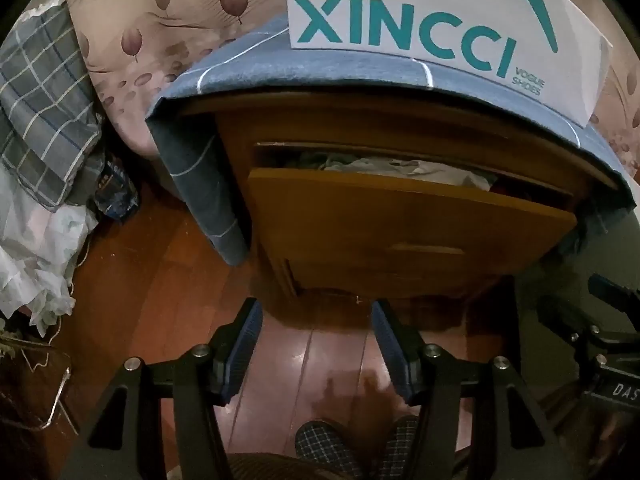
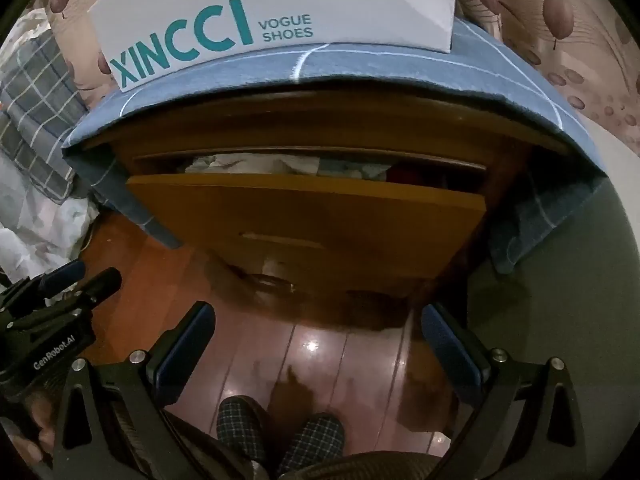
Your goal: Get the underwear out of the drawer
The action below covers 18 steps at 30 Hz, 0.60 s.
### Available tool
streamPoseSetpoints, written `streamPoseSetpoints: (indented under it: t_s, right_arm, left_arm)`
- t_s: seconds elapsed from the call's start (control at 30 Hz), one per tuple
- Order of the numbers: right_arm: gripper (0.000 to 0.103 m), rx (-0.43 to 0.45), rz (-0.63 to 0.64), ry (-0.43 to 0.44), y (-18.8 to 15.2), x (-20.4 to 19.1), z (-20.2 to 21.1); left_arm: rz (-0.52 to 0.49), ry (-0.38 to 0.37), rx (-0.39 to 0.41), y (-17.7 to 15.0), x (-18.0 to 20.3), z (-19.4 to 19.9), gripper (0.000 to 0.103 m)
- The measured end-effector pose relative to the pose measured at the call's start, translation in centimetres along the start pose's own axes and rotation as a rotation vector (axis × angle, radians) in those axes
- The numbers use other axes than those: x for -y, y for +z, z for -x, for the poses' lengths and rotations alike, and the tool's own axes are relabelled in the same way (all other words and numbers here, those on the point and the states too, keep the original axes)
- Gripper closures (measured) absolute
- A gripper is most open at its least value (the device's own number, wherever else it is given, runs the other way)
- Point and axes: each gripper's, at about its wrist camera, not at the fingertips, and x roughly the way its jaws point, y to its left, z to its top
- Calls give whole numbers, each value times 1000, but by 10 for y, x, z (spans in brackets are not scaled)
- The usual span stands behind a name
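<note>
A wooden nightstand has its top drawer (image 1: 400, 220) pulled partly out. In the gap lie crumpled clothes (image 1: 400, 168), pale white and grey-green; the same heap (image 2: 256, 164) shows in the right wrist view behind the drawer front (image 2: 312, 216). I cannot tell which piece is underwear. My left gripper (image 1: 316, 308) hangs open over the floor in front of the nightstand, with nothing between its fingers. My right gripper (image 2: 316, 310) stands wide open beside it, also holding nothing. Both are below and short of the drawer.
A white shoe box (image 1: 420, 8) sits on a blue checked cloth (image 1: 240, 60) that drapes over the nightstand. Bedding with a leaf print and a plaid pillow (image 1: 40, 120) lie to the left. Plaid slippers (image 2: 280, 432) stand on the reddish wood floor (image 2: 320, 352).
</note>
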Motion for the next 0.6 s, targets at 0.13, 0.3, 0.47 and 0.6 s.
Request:
streamPoseSetpoints:
  t_s: [0.13,0.3,0.47,0.6]
  right_arm:
    - [1,1,-3,-5,-1,1,-2]
    - [1,5,-9,-6,-2,10,1]
    - [1,-8,-22,-10,-3,9,0]
    - [1,-17,-37,-1,-1,13,-3]
  left_arm:
    - [-9,-11,-6,-7,-1,-6,44]
    - [-7,-18,0,-11,-11,-4,45]
    - [16,-10,-19,-3,-7,-5,45]
    - [20,-7,-28,-1,-7,-6,44]
